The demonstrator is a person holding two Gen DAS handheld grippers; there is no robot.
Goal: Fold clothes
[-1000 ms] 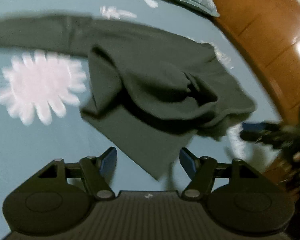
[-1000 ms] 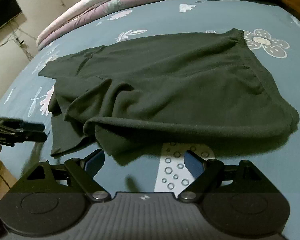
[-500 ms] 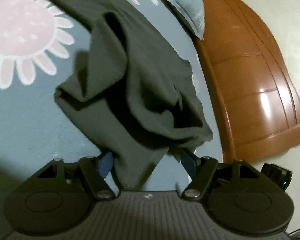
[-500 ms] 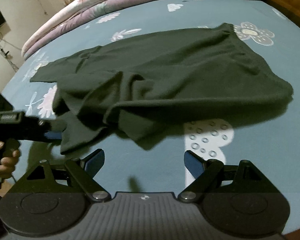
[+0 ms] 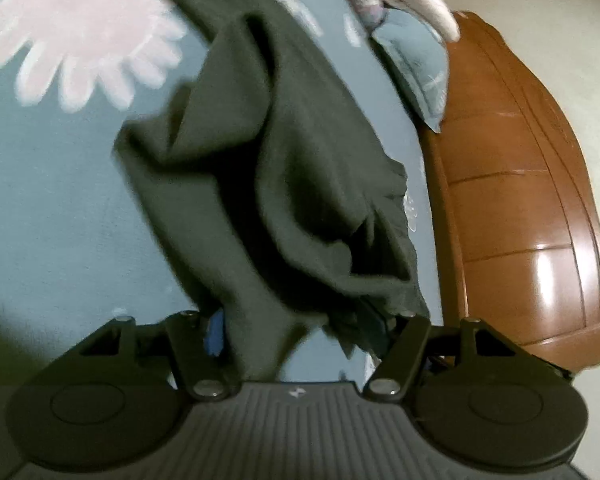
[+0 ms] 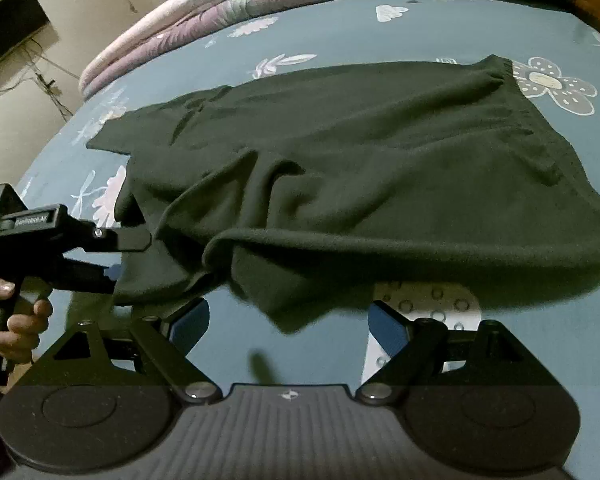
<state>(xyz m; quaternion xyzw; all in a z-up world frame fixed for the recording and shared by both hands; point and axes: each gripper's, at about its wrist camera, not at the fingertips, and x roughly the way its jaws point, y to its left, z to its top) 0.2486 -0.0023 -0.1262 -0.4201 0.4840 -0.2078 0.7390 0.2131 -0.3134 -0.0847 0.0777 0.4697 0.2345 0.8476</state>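
While the dark garment (image 6: 340,168) is spread on the bed (image 6: 540,360), its seven-o'clock corner is straddled by the released left gripper (image 5: 300,328); the right gripper (image 6: 288,320) is held open, empty.

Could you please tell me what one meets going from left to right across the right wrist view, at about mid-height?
Person's hand → left hand-held gripper reaching the garment's edge → dark green garment → blue flowered bedsheet.
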